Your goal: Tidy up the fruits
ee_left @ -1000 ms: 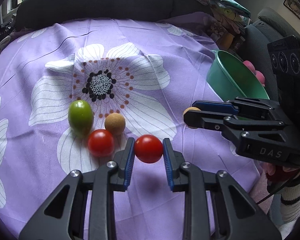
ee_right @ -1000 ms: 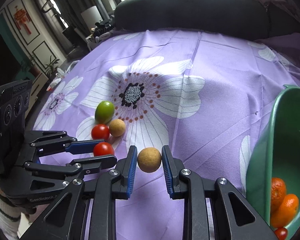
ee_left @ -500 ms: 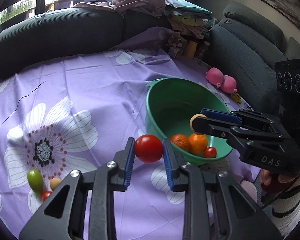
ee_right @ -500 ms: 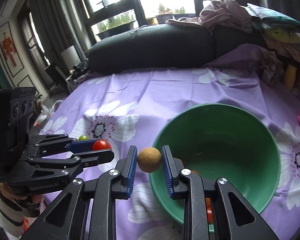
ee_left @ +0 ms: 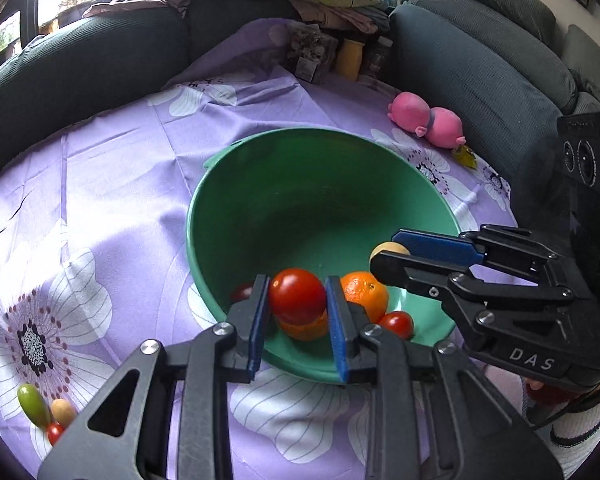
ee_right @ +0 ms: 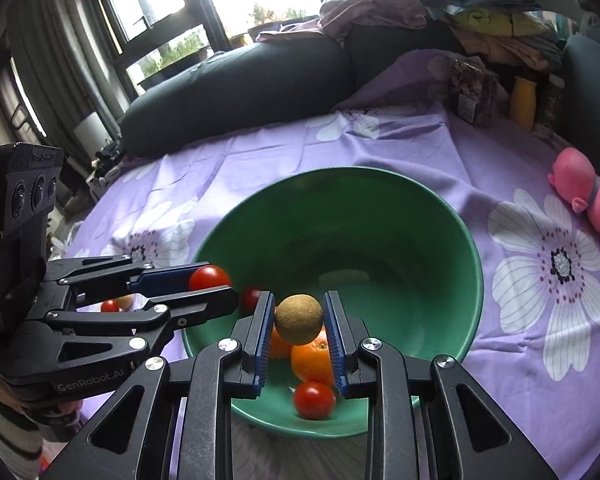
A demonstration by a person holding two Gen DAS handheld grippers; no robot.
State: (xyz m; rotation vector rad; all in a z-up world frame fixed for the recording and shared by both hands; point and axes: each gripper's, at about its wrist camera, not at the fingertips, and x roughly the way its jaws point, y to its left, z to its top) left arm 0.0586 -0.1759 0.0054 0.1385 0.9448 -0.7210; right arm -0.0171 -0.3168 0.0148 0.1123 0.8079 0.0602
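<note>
Hovering over the green bowl (ee_left: 260, 184), the left gripper (ee_left: 298, 300) has its jaws clamped on a red tomato (ee_left: 297, 295). At its 3 o'clock, the right gripper (ee_right: 299, 322) clamps a brown round fruit (ee_right: 299, 319). Oranges (ee_right: 312, 362) and small tomatoes (ee_right: 314, 400) lie in the bowl; three fruits (ee_left: 44, 410) remain on the purple cloth (ee_left: 120, 184) at 8 o'clock.

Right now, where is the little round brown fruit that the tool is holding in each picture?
Left wrist view: the small round brown fruit peeks out at middle right, at the tip of the right tool.
Right wrist view: it sits at lower centre, between the tool's blue pads.
Shared landmark: the green plastic bowl behind it.
</note>
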